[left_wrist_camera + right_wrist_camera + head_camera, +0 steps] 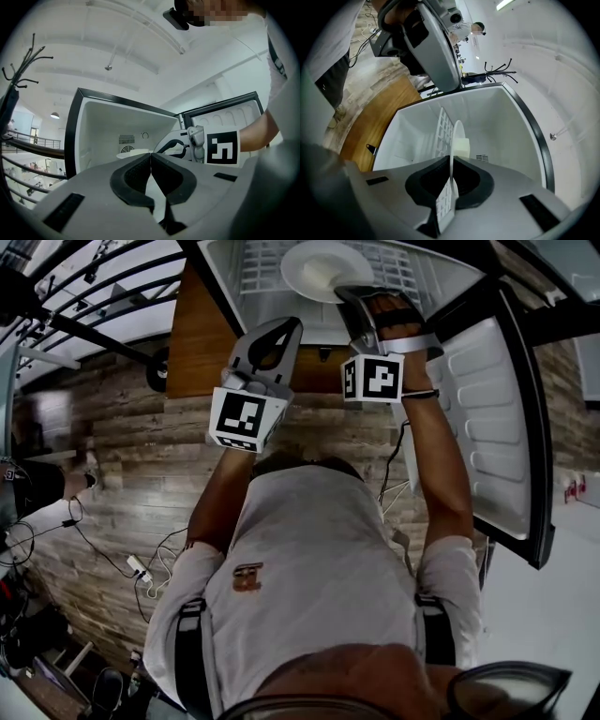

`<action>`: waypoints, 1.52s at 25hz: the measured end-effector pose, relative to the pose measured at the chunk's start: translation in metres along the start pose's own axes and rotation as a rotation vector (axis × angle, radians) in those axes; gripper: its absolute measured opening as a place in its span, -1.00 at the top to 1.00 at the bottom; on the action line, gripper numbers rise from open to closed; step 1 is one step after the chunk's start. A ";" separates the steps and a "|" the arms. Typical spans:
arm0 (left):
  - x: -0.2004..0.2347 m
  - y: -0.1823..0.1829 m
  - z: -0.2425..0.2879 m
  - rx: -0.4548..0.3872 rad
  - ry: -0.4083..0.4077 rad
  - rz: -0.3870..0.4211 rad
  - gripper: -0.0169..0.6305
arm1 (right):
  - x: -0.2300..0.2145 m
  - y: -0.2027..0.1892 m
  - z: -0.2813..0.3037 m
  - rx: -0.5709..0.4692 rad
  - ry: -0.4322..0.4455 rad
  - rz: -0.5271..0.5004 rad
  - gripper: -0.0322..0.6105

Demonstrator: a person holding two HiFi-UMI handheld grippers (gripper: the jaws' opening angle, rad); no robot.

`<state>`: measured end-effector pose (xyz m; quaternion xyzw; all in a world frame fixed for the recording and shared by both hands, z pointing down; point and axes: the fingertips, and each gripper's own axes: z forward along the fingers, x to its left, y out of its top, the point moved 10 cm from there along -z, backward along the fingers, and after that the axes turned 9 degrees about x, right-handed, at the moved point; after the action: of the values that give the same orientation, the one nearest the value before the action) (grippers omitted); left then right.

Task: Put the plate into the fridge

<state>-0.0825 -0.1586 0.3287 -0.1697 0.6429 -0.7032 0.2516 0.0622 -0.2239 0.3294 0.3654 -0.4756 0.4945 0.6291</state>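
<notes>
While right gripper (364,298) pinches one plate (317,266), left gripper (284,326) closed.

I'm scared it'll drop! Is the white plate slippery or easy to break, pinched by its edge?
The plate looks stiff and glossy, so probably breakable and slippery. The right gripper pinches only its rim, so it may tilt. The pale block on it could slide off.
</notes>
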 end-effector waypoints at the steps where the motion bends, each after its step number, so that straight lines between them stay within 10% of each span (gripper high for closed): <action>1: 0.003 0.001 0.002 -0.002 -0.001 0.003 0.89 | 0.000 -0.001 0.003 0.006 0.005 -0.002 0.76; 38: 0.039 -0.017 0.028 0.031 -0.063 -0.008 0.89 | 0.011 -0.002 0.053 0.071 0.129 -0.028 0.76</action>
<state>-0.1010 -0.2033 0.3454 -0.1904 0.6229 -0.7086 0.2713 0.0524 -0.2704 0.3553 0.3612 -0.4110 0.5247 0.6521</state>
